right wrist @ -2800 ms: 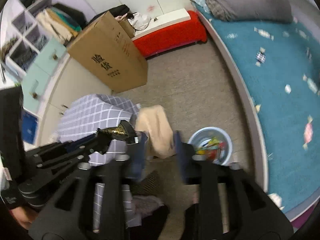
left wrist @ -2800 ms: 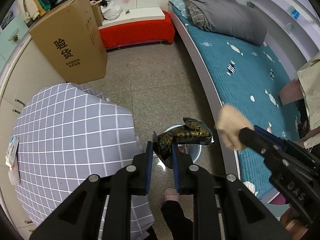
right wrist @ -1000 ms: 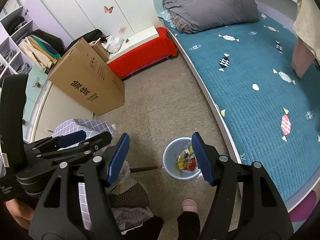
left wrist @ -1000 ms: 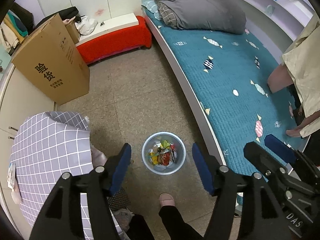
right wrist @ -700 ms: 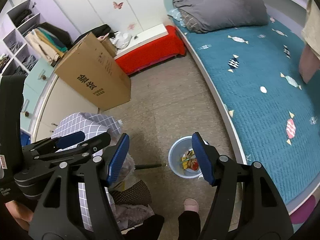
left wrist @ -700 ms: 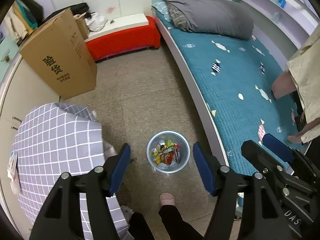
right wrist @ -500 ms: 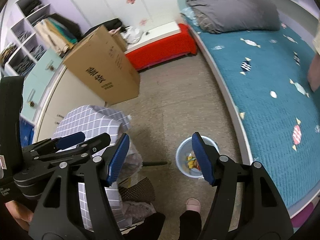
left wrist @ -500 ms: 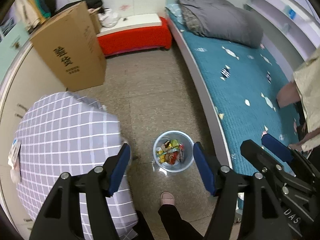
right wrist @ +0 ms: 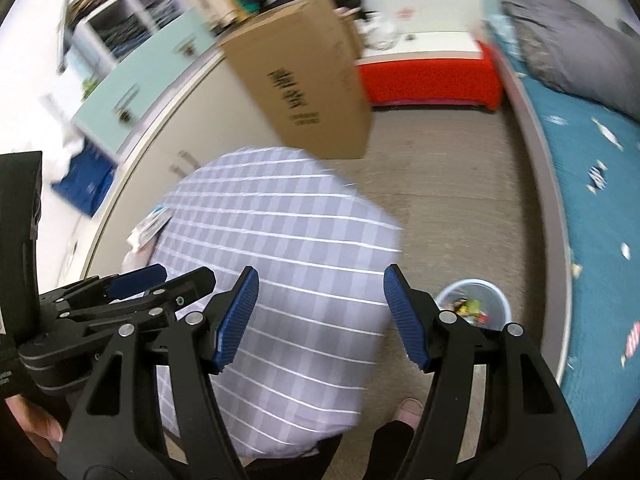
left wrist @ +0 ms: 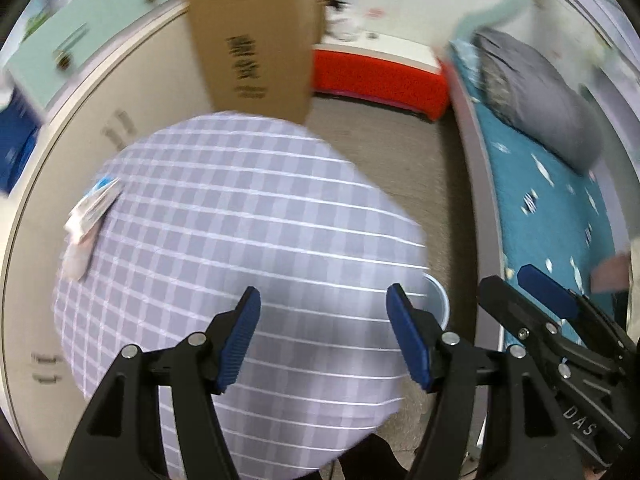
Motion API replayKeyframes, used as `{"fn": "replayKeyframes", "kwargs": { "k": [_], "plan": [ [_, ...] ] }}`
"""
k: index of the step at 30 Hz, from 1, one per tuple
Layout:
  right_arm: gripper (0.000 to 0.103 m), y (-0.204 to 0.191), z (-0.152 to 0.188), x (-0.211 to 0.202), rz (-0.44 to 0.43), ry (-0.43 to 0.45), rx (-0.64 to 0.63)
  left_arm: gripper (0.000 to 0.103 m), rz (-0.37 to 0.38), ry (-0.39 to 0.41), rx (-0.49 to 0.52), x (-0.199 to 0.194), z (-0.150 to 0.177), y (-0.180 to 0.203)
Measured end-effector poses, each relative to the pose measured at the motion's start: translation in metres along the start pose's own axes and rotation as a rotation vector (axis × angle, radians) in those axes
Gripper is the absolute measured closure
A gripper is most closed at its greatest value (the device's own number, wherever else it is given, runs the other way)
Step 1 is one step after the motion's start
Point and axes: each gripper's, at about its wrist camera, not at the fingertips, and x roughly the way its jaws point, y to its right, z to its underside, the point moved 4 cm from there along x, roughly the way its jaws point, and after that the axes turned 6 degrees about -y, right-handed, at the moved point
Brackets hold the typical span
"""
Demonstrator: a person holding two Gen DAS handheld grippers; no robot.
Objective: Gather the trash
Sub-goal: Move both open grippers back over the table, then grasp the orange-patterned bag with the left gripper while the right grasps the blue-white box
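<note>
My left gripper is open and empty, held above the round table with a grey checked cloth. My right gripper is open and empty too, over the same table. A small pale blue trash bin with colourful wrappers stands on the floor at the right; in the left wrist view only its rim shows past the table edge. Blue-and-white packets and a tissue lie at the table's left edge, also visible in the right wrist view. Both views are motion-blurred.
A tall cardboard box leans on the cabinets. A red bench stands at the back. A bed with a teal cover and grey duvet runs along the right. My foot is near the bin.
Both grippers dropped their trash into the bin and opened. In the last half second both swung left from above the bin to above the checked table.
</note>
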Motion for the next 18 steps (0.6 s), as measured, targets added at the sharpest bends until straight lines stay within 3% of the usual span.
{"fn": "replayKeyframes", "kwargs": {
  "k": [8,18],
  "plan": [
    [0.038,-0.113,-0.014,0.062,-0.078,-0.06,-0.105,0.039,-0.038,-0.035,-0.18,0.005,0.0,-0.138],
    [0.035,-0.225,-0.026,0.142,-0.125,-0.102,-0.119,0.039,-0.093,-0.059,-0.252,0.018,-0.021,-0.282]
  ]
}}
